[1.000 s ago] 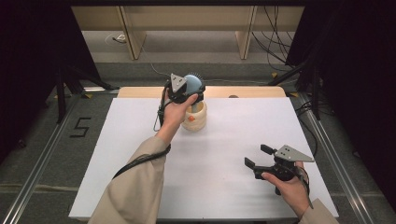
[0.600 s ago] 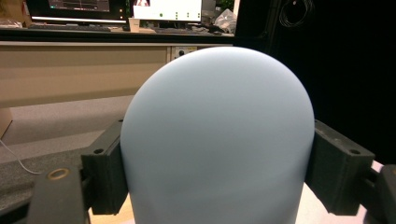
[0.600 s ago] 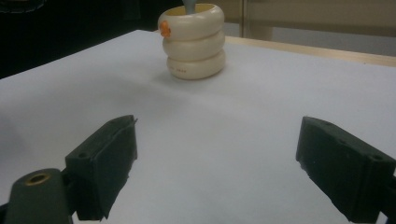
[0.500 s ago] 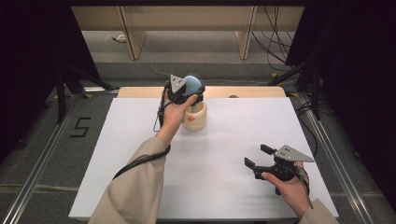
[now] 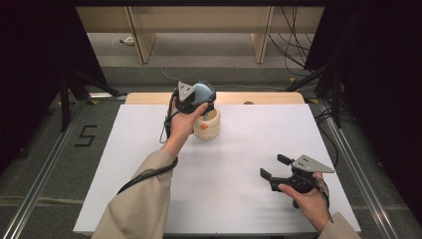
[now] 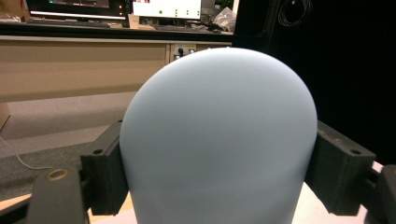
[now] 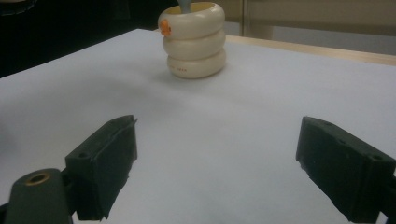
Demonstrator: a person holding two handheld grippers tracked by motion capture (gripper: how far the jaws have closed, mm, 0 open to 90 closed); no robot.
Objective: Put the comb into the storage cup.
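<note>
Blue dome (image 6: 219,140) sat pinched in the left gripper (image 5: 199,99) above the cream holder (image 5: 207,124) upper center, right gripper (image 5: 272,168) spread empty lower right.

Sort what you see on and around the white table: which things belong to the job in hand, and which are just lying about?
In the job:
- pale blue rounded piece, clamped in the left gripper
- cream ringed holder right below it

Not in the job:
- right gripper, open, empty, apart on the table
- wooden bench legs behind
- loose cables on the floor
</note>
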